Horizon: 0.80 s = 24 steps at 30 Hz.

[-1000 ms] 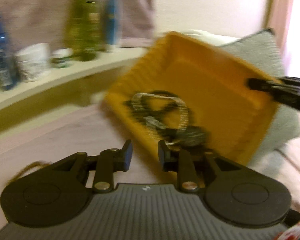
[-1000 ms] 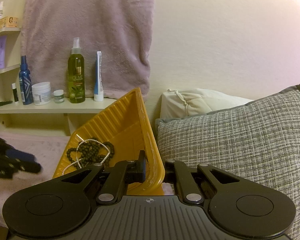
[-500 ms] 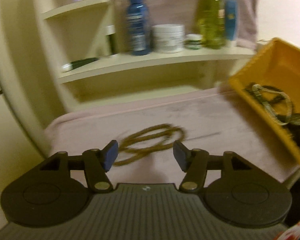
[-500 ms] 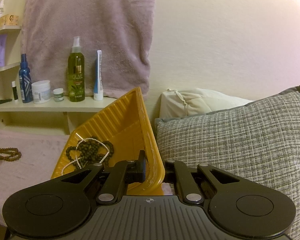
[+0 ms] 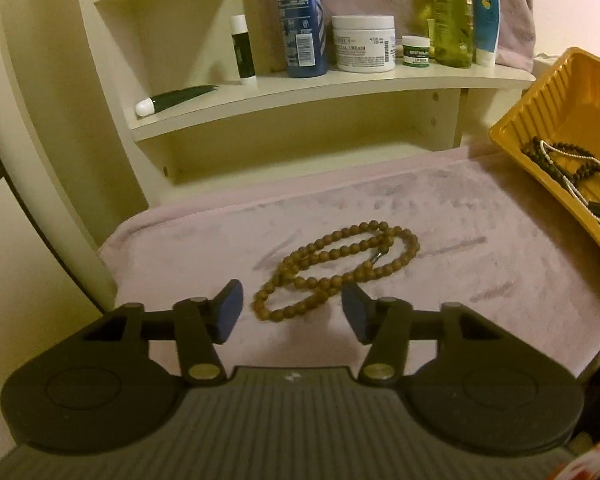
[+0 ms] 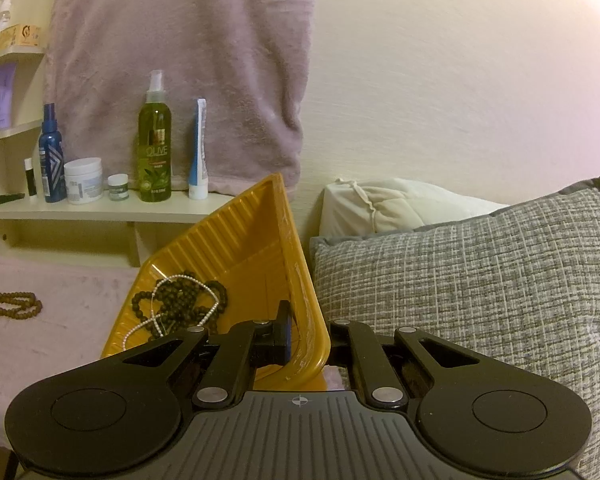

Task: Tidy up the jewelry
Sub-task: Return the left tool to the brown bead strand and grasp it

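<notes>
A brown wooden bead necklace [image 5: 332,268] lies coiled on the pink cloth [image 5: 460,248]; it also shows far left as the bead necklace [image 6: 14,305]. My left gripper [image 5: 292,310] hangs just above its near loop, jaws closing, pads either side of the beads and not pressing them. The yellow ribbed tray [image 5: 572,120] stands tilted at the right, holding dark beads [image 5: 556,164] and a white pearl strand [image 5: 580,172]. My right gripper [image 6: 306,338] is shut on the yellow tray [image 6: 236,256] at its right rim, holding it tipped with the dark beads [image 6: 180,304] piled inside.
A cream shelf [image 5: 320,88] behind the cloth carries a blue bottle [image 5: 300,20], a white cream jar [image 5: 364,44], a green spray bottle [image 6: 155,148] and tubes. A grey woven pillow [image 6: 480,280] and a white pillow [image 6: 388,204] lie right of the tray.
The left gripper swung left from the tray to the brown necklace, dropped closer to it and opened wider, then narrowed slightly. The right gripper and tray kept still.
</notes>
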Each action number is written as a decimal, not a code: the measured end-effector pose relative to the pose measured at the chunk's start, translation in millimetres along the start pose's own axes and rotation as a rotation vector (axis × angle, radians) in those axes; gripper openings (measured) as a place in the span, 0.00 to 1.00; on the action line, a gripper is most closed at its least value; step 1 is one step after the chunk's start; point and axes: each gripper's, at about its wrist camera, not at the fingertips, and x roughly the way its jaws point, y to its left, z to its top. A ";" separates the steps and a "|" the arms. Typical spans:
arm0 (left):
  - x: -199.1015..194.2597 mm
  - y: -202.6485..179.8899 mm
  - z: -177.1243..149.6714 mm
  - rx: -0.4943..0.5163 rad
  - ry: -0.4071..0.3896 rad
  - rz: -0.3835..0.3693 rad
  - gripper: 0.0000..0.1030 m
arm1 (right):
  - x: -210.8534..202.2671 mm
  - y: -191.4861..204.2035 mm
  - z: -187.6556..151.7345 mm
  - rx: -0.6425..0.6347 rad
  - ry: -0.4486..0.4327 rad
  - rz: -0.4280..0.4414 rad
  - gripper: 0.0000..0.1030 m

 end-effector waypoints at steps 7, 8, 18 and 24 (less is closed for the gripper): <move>14.7 4.1 15.0 -0.104 -0.002 0.028 0.38 | 0.0 -0.7 -0.2 -0.008 0.001 0.001 0.08; 18.3 4.3 16.7 -0.109 0.002 0.030 0.35 | 0.0 -1.1 -0.1 -0.007 0.001 0.001 0.08; 39.4 0.3 16.8 -0.064 0.056 0.017 0.16 | 0.6 -1.1 -0.7 -0.008 0.004 -0.003 0.08; 34.2 1.2 19.6 -0.063 0.060 0.014 0.06 | 1.7 -0.9 -0.6 -0.010 0.005 -0.003 0.08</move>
